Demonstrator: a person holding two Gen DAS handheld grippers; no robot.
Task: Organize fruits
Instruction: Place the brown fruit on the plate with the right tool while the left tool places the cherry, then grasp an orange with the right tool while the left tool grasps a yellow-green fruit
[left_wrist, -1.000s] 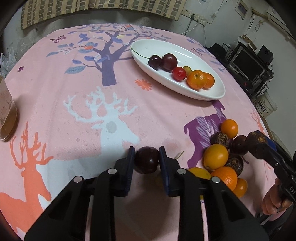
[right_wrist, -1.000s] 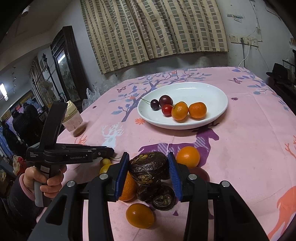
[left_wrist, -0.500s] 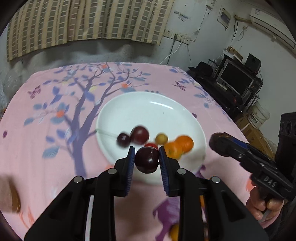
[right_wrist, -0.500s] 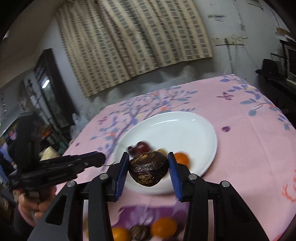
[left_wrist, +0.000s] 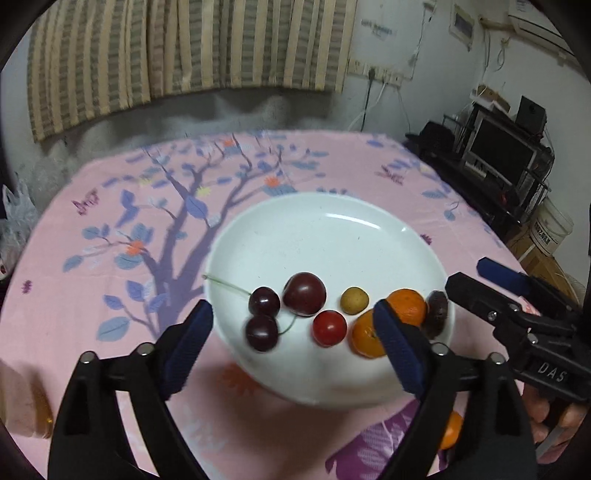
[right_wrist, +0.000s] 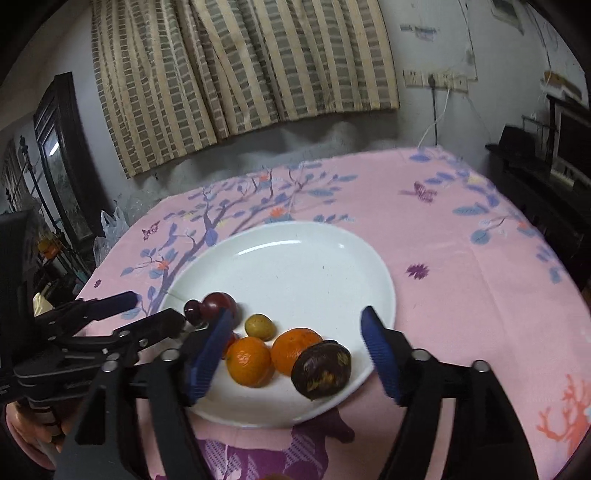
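Note:
A white plate on the pink tablecloth holds the sorted fruit. My left gripper hangs open over its near rim, nothing between the fingers. Just beyond lie a dark cherry, a second cherry, a plum, a red tomato, a small yellow fruit and two oranges. My right gripper is open too, above the plate. A wrinkled passion fruit rests free at the near right rim beside the oranges.
One orange lies on the cloth near the table's front, below the right gripper and the hand holding it. A jar stands at the left edge. A TV stand is off the table's right side.
Both grippers carried their fruit from the loose pile to the plate and opened. The cherry now lies in the plate's near left, the passion fruit at its near right rim.

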